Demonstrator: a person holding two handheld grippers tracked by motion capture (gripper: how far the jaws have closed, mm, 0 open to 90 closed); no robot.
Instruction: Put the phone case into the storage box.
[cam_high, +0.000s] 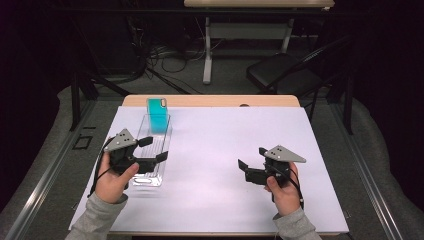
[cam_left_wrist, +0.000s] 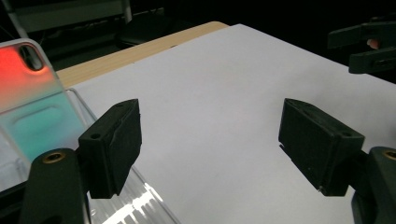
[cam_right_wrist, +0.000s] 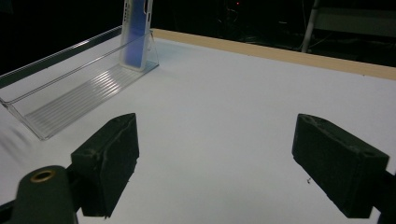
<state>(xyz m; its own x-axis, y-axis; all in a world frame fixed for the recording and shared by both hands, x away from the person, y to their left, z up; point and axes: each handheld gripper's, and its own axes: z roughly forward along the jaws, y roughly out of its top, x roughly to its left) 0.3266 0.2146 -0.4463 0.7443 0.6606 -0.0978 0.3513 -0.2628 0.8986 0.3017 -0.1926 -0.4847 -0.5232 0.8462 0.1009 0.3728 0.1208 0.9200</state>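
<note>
Clear tray (cam_high: 154, 150) lies lengthwise on the white sheet (cam_high: 220, 150) covering the table (cam_high: 210, 101), left side, long axis running away from the person. Teal phone case (cam_high: 158, 116) stands upright at the tray's far end, leaning on the end wall, camera cutout at top.

L gripper (cam_high: 152, 149) over the tray's near half, held in the left hand (cam_high: 112, 180). Jaws wide, nothing between them; one jaw sits over the tray, the other toward its right rim. Can't tell if either touches the plastic. In the left gripper view the L gripper (cam_left_wrist: 210, 140) has its left jaw above the tray (cam_left_wrist: 135, 205) edge and its right jaw over bare sheet (cam_left_wrist: 219, 93); the case (cam_left_wrist: 32, 107) is up left, looks red at top and teal lower down in this light. Case well apart from the jaws.

R gripper (cam_high: 252, 162) at right on the sheet, in the right hand (cam_high: 285, 192), pointing left toward the tray, well apart from it. Jaws wide, empty. Right gripper view: R gripper (cam_right_wrist: 224, 158) jaws spread over bare sheet (cam_right_wrist: 224, 93); tray (cam_right_wrist: 79, 93) up left with ribbed floor, case (cam_right_wrist: 135, 32) standing at its far end, looks blue here.

Grey sleeves at bottom of high view. Folding chair (cam_high: 285, 75) and another table's legs behind, dark room.
</note>
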